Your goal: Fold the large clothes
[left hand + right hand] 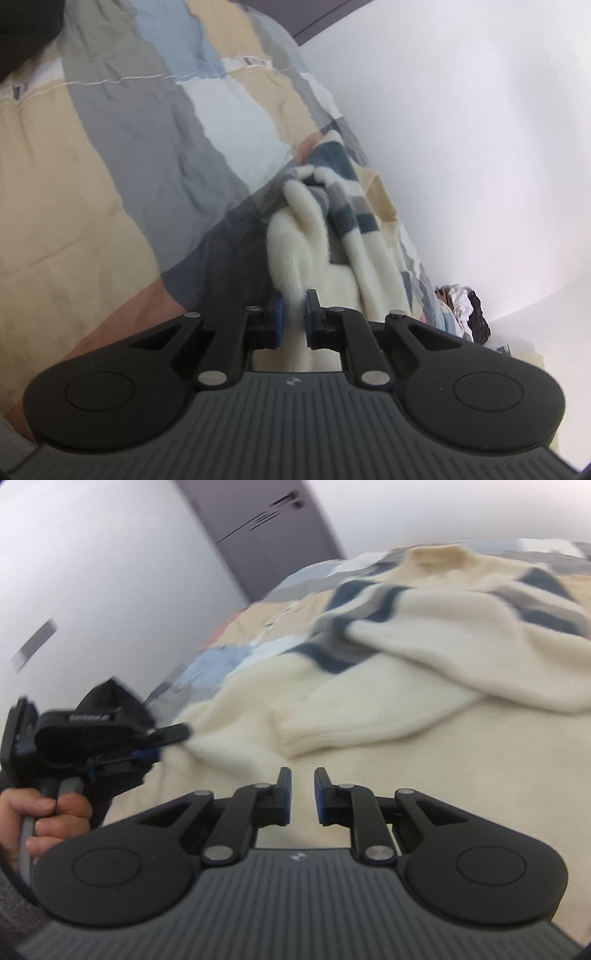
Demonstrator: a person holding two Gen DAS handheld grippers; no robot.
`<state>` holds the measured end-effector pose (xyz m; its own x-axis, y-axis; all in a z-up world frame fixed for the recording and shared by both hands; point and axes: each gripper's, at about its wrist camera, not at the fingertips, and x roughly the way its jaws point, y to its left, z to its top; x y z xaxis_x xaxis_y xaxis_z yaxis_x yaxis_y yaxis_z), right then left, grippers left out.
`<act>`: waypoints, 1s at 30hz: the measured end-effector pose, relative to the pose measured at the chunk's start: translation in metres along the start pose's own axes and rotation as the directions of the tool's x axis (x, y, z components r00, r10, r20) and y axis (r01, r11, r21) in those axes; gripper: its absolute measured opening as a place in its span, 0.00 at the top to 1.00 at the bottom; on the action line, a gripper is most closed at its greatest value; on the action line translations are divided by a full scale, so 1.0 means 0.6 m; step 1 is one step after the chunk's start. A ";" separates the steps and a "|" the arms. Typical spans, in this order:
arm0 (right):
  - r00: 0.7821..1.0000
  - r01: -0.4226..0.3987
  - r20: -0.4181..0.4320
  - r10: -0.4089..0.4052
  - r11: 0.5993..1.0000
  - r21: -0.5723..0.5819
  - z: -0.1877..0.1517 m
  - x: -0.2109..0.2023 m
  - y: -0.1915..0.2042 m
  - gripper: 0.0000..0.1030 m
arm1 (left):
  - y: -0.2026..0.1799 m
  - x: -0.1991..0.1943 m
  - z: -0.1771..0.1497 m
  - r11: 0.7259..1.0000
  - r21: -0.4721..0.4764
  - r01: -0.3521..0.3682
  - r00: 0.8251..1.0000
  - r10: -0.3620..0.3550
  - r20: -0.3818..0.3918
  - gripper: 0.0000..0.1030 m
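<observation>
The cream sweater [424, 664] with blue-grey bands is sprawled on the patchwork bedspread [92, 192]. Left gripper [293, 314] has its fingers pinched on the sweater's edge. Right gripper [303, 794] hangs over it, fingers slightly apart, gripping nothing.

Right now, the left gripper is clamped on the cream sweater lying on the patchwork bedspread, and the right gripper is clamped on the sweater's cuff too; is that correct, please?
Not quite. The left gripper is indeed shut on the cream sweater on the patchwork bedspread. The right gripper, however, holds nothing: in the right wrist view its jaws stand apart, short of the ribbed cuff.
</observation>
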<state>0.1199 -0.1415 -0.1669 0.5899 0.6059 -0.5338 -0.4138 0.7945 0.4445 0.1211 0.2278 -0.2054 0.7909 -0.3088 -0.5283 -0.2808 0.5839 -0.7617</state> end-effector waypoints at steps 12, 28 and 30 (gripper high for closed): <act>0.907 0.349 0.106 -0.408 0.867 0.354 -0.003 -0.084 -0.116 0.37 | 0.017 0.029 0.007 0.997 -0.038 -0.074 0.997 0.073 -0.037 0.87; 0.917 0.314 -0.069 -0.392 0.606 0.731 -0.056 -0.069 -0.254 0.22 | 0.029 0.054 0.006 0.992 -0.074 -0.102 0.992 0.097 -0.077 0.66; 0.945 0.255 -0.049 -0.325 0.630 0.734 -0.059 -0.065 -0.245 0.23 | 0.028 0.058 0.005 0.992 -0.067 -0.108 0.991 0.102 -0.081 0.59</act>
<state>0.1335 -0.2805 -0.2371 0.6574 0.3165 -0.6839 0.3985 0.6243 0.6720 0.1454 0.2291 -0.2358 0.7115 -0.3073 -0.6320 -0.4004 0.5618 -0.7239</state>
